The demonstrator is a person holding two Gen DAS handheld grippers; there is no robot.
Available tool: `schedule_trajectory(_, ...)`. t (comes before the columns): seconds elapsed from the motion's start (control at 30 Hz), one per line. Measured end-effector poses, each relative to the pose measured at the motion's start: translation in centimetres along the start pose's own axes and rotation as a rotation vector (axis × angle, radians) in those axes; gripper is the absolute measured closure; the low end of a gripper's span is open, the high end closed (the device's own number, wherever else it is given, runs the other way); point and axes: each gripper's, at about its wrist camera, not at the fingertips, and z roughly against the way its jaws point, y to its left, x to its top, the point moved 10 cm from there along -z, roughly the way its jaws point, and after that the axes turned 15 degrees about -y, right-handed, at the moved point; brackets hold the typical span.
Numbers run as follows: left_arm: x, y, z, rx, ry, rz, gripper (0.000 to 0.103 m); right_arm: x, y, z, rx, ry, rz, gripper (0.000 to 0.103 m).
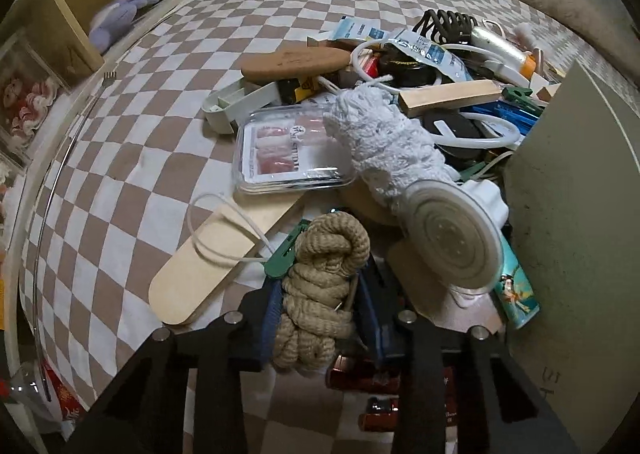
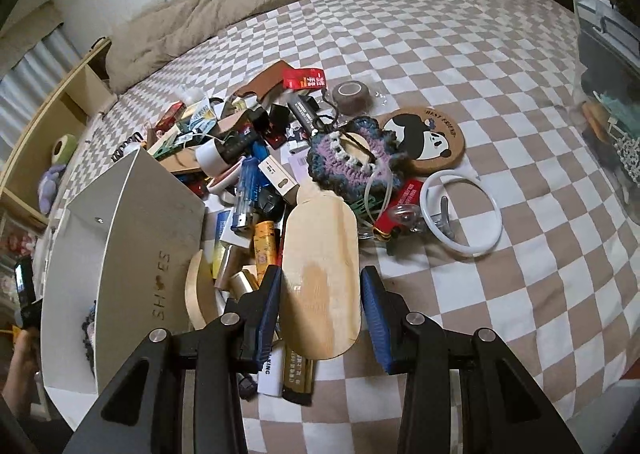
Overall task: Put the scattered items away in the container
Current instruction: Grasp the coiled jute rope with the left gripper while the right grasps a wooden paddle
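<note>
My left gripper (image 1: 322, 306) is shut on a coiled beige rope (image 1: 332, 242), which bulges up between its blue pads. It hangs over the near end of the clutter pile, and the white box (image 1: 572, 194) stands right beside it. In the right wrist view my right gripper (image 2: 320, 294) is shut on a pale oval wooden board (image 2: 320, 238), gripped across its width and held above lighters and small boxes. The white box (image 2: 132, 214), marked SHOES, stands open-topped to its left, with something dark at its bottom.
The pile lies on a checkered bedspread (image 1: 160, 114): a clear plastic tray (image 1: 288, 150), a white knitted cloth (image 1: 384, 142), a suction-cup hook (image 1: 452, 238), a panda coaster (image 2: 428, 138), a white ring (image 2: 460, 210). A clear bin (image 2: 608, 102) stands far right and a shelf (image 1: 60, 22) left.
</note>
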Motion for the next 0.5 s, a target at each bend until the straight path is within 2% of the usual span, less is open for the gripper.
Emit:
schedule_trajectory(0.3,2.1,0.2,3.1,-0.011,-0.092,-0.007,0.068,1.2,0.8,1.8,0.018,-0.049,-0.012,0.062)
schedule_trajectory(0.5,5.6,0.8,7.1,-0.077,-0.212,0.051,0.068,3.0,2.6,3.6,0.06,-0.114,-0.02,0.062)
